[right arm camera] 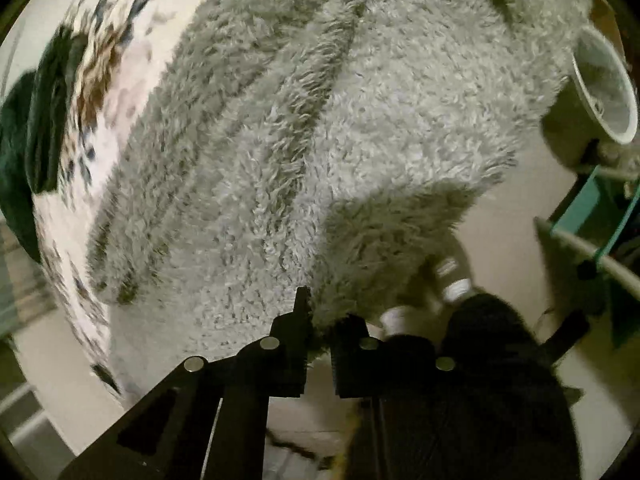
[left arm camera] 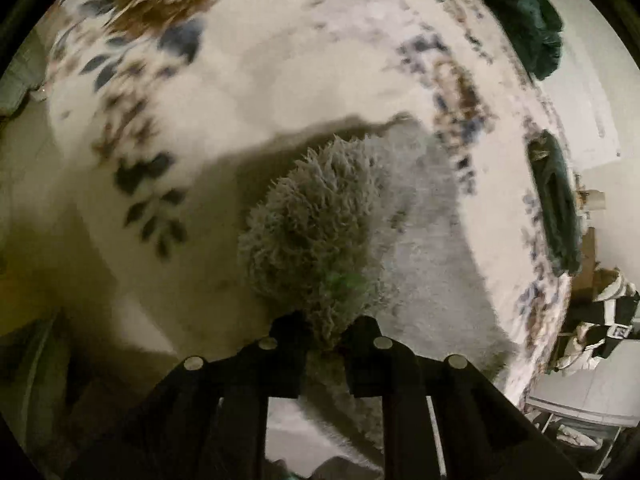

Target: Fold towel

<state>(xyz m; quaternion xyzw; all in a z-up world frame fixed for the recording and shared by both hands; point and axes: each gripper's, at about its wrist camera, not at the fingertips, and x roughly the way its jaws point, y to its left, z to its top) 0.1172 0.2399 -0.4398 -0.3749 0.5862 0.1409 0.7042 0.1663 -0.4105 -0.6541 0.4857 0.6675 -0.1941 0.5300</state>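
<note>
A fluffy grey towel (right arm camera: pixel 320 128) fills most of the right wrist view, hanging in folds over a floral bed cover (right arm camera: pixel 108 92). My right gripper (right arm camera: pixel 320 328) is shut on the towel's lower edge. In the left wrist view a bunched corner of the same grey towel (left arm camera: pixel 320 232) sticks up between the black fingers, and my left gripper (left arm camera: pixel 326 332) is shut on it. The rest of the towel trails off to the right above the floral bed cover (left arm camera: pixel 256 80), casting a dark shadow on it.
Dark green cloth (left arm camera: pixel 528 20) lies at the bed's far edge, with another green piece (left arm camera: pixel 554 200) at the right. In the right wrist view there is dark green cloth (right arm camera: pixel 36 128) at the left, a white bucket (right arm camera: pixel 604 88) and a teal frame (right arm camera: pixel 588 200) at the right, and a sleeve (right arm camera: pixel 480 320).
</note>
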